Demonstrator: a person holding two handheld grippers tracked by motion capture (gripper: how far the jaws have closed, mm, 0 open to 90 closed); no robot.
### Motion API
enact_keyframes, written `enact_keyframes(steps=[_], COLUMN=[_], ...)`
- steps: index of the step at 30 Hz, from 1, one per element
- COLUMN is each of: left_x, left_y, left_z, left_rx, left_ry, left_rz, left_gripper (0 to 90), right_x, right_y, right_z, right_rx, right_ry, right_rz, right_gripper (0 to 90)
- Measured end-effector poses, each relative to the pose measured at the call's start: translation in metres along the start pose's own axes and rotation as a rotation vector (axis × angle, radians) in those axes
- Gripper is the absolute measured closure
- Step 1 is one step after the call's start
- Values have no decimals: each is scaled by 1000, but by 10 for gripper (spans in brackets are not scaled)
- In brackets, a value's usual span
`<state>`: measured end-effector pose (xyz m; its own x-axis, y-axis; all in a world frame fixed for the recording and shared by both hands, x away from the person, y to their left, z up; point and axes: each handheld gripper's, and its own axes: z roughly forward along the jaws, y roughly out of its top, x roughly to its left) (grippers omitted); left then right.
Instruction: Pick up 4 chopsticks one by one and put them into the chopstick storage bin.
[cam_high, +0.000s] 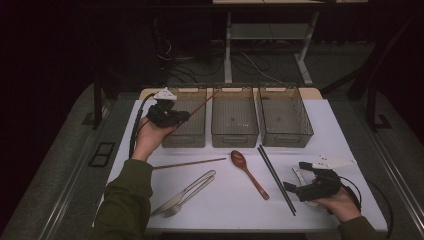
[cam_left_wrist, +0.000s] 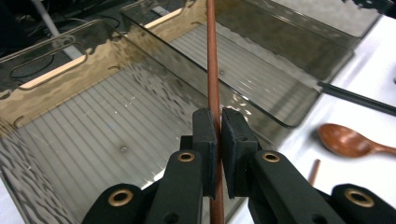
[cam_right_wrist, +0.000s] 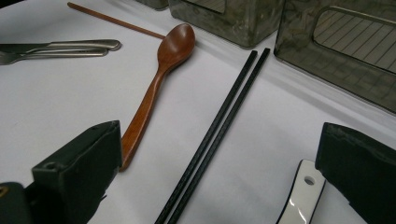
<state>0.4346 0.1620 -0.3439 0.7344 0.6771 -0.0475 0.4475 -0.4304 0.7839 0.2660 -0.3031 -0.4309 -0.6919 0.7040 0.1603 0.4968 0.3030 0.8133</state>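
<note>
My left gripper (cam_high: 181, 116) is shut on a brown chopstick (cam_high: 202, 103) and holds it above the leftmost of three clear bins (cam_high: 186, 139). In the left gripper view the chopstick (cam_left_wrist: 213, 84) runs up between the closed jaws (cam_left_wrist: 219, 135), over that bin's ribbed floor (cam_left_wrist: 93, 140). My right gripper (cam_high: 296, 176) rests open at the table's front right. A white handle (cam_high: 298, 174) lies between its spread jaws. The right gripper view shows those jaws (cam_right_wrist: 220, 137) wide apart, with the white handle (cam_right_wrist: 299, 196) beside the right one.
On the white tabletop lie a second brown chopstick (cam_high: 190, 163), a wooden spoon (cam_high: 247, 172), a pair of black chopsticks (cam_high: 276, 179), and a metal fork and knife (cam_high: 185, 192). The middle bin (cam_high: 234, 136) and right bin (cam_high: 286, 137) stand at the back.
</note>
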Motion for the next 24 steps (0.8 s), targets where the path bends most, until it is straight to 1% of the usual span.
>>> enact_keyframes(steps=[6,10,11,13,15,17,19,22,24], left_x=[17,25,27,30,34,38,42,46,48], left_y=[4,7,7,7,6,4,2,-1,-2], left_z=[8,13,14,17,20,23,25,28,30], left_rx=[19,26,21,21,28,27,38,51,58], left_ry=[21,24,22,38,50,59,69,90,95], left_rz=[-29,-60,-66,-78,-86,-107,-118,-124,-132], left_gripper=[837,837,837,837,837,837,837,837,837], right_x=[0,-1,-1,0,0,0,-1,-1,0], right_y=[0,0,0,0,0,0,0,0,0], right_z=[0,0,0,0,-1,-1,-1,-1,-1], right_rx=[1,1,1,1,-1,-2,0,0,3], right_ry=[2,2,1,1,1,1,1,0,-2], right_rz=[0,3,4,2,1,-2,1,0,-2], right_gripper=[7,7,7,7,7,7,7,7,7])
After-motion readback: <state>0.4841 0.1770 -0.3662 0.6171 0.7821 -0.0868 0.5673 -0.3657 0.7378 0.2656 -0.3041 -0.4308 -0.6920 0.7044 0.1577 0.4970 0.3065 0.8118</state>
